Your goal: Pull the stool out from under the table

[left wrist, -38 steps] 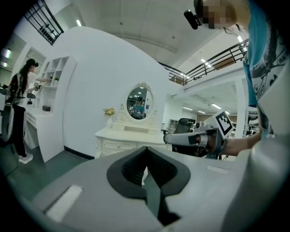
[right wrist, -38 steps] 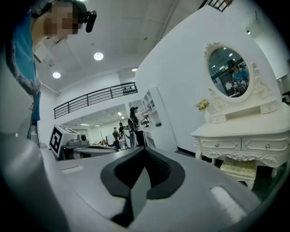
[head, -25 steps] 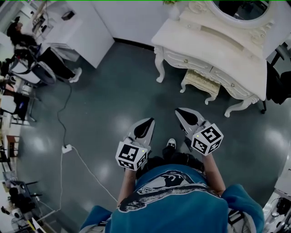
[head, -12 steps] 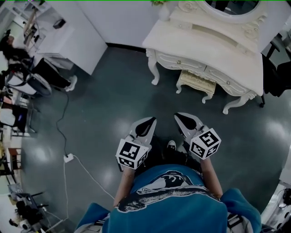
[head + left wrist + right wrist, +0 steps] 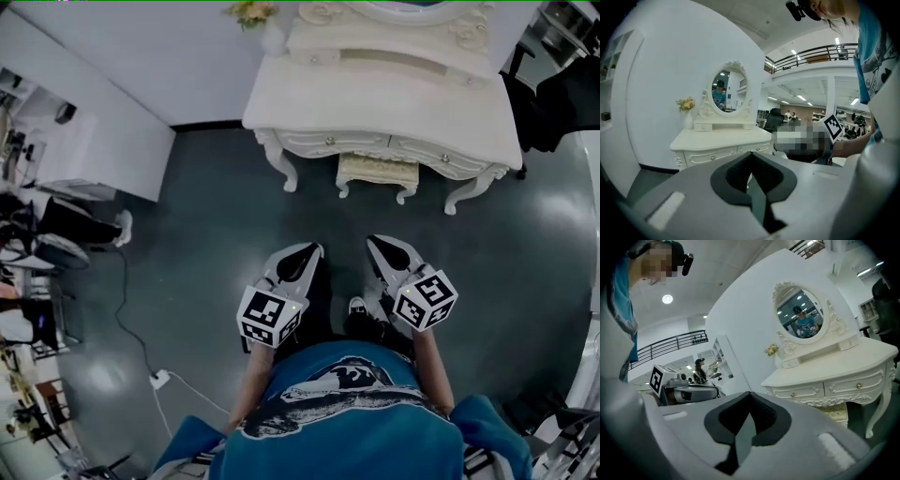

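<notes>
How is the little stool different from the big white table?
The table is far wider and taller than the stool. The table carries an oval mirror on top, while the stool sits tucked underneath, between the table's front legs. The stool looks creamier and yellower; the table looks whiter. Both have curvy, carved legs.

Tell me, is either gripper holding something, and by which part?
Nothing is held: the left gripper and right gripper are shut and empty, far from the stool.
</notes>
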{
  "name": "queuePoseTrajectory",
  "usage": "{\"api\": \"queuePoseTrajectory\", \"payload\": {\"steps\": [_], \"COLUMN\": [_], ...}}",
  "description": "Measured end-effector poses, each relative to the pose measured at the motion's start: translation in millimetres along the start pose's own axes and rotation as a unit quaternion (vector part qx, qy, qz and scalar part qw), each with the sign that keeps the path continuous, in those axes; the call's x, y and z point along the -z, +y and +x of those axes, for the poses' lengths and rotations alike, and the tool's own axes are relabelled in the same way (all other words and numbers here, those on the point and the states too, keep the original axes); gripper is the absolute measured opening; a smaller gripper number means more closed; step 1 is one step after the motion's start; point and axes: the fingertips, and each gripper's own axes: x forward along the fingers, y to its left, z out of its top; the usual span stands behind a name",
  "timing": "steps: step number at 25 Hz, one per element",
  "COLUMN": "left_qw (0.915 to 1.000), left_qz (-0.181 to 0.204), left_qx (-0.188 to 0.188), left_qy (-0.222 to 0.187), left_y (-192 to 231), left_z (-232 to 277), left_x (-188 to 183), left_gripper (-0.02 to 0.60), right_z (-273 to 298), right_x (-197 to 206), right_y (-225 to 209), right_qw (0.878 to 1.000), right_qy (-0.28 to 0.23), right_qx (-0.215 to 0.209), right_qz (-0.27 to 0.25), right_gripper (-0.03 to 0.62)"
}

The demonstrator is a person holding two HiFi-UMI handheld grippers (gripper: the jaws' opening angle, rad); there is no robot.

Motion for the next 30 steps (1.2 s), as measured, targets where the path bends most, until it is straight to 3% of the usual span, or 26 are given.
{"api": "queuePoseTrajectory", "payload": {"steps": [10,18,22,30], "left_qw": [0.9927,0.9782,0.9746,0.9683], "left_qz": [0.04,0.045,0.039,-0.014], "left_qx": [0.112,0.195,0.21,0.225], "left_qy": [0.021,0.055,0.067,0.108], "left_y": [99,130,140,146], "left_z": [69,117,142,187], "left_x": [-21,3,15,60], "left_gripper": [0.011,0.025,0.041,0.054], "right_z": [83,113,119,111], "right_x": [-18,-13,1,41], "right_y": [-58,-104,-133,-209], "right_qw": [0.992,0.978,0.97,0.956], "right_qy": [-0.016,-0.018,-0.013,0.021], "right_qx": [0.115,0.18,0.205,0.245], "right_qz": [0.055,0.1,0.13,0.16], "right_gripper": [0.005,0.005,0.005,0.032]}}
